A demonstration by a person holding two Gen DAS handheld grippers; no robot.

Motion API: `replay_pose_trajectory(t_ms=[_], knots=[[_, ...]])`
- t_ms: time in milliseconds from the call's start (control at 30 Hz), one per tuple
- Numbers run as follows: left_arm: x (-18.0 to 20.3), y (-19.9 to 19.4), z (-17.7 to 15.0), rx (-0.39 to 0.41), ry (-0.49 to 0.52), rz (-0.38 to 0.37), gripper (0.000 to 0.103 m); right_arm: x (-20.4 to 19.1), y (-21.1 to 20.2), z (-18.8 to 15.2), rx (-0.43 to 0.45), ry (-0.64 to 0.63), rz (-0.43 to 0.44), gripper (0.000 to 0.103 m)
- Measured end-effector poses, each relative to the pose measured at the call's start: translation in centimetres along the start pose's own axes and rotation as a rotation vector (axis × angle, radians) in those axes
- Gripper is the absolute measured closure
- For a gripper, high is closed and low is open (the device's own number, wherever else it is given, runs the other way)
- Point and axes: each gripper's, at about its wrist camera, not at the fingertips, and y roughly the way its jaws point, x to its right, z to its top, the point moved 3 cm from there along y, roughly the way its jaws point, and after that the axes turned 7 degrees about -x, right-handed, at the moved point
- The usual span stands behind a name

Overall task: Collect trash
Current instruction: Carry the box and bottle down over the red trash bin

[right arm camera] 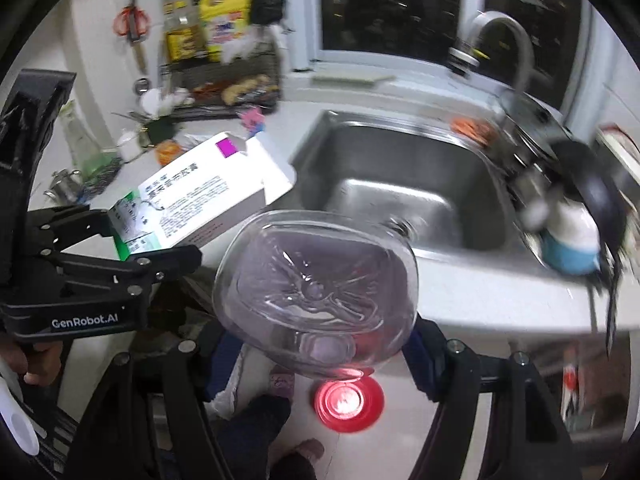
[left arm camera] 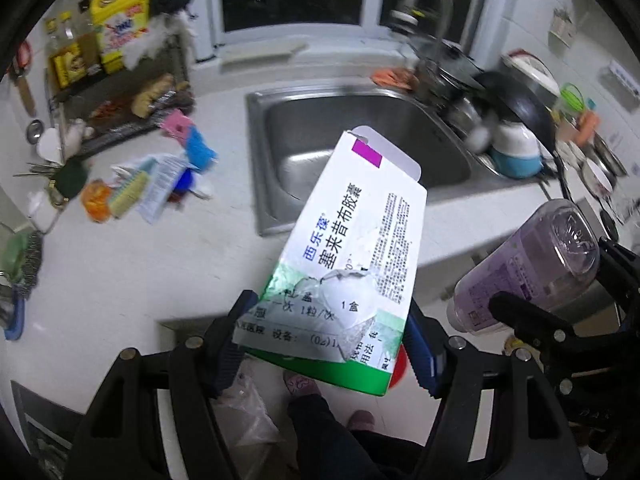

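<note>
In the left wrist view my left gripper (left arm camera: pixel 326 344) is shut on the lower end of a white medicine box (left arm camera: pixel 352 240) with a green band and a purple square. Its open flap points toward the sink. To the right, my right gripper (left arm camera: pixel 560 280) is clamped on a clear, purplish plastic bottle (left arm camera: pixel 528 264). In the right wrist view the bottle (right arm camera: pixel 316 292) faces me bottom first between the blue pads (right arm camera: pixel 224 356) of my right gripper (right arm camera: pixel 320 356). The left gripper (right arm camera: pixel 148 240) holds the box (right arm camera: pixel 208 192) at the left, above the counter edge.
A steel sink (left arm camera: pixel 256 160) with a curved faucet (left arm camera: pixel 432 0) lies ahead, with pans and bowls (left arm camera: pixel 516 148) stacked to its right. A rack with bottles (left arm camera: pixel 108 32) and loose clutter (left arm camera: pixel 152 184) fill the left counter. Below me are a red round object (right arm camera: pixel 348 400), a plastic bag (left arm camera: pixel 248 412) and slippered feet (left arm camera: pixel 300 384).
</note>
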Motion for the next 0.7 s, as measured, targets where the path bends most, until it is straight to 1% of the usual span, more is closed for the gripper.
replay_pose_trajectory(t_ms=[100,167,367,500,567,700], knots=[[2.6,0.9,-1.1,-0.022,0.037,-0.030,0.036,1.2,0.2,-1.6,-0.018,0.046,-0.032,0.034],[4.1,1.7,-2.1,-0.051,0.058,-0.050,0.036,2.1,0.7,-3.0,-0.036,0.082,-0.046,0.034],[6.8,6.2,-4.2,-0.141,0.088,-0.092,0.036,3.7,4.1,-6.1,-0.115,0.191,-0.062,0.034],[7.7,10.4,-5.6,-0.196,0.098,-0.131,0.036,5.0,7.2,-9.0,-0.145,0.252,-0.081,0.034],[8.0,13.1,-6.6,-0.223,0.098,-0.142,0.036,5.5,9.0,-10.2,-0.161,0.278,-0.089,0.034],[8.7,19.4,-8.8,-0.271,0.101,-0.167,0.036,6.3,14.0,-12.9,-0.181,0.309,-0.104,0.034]])
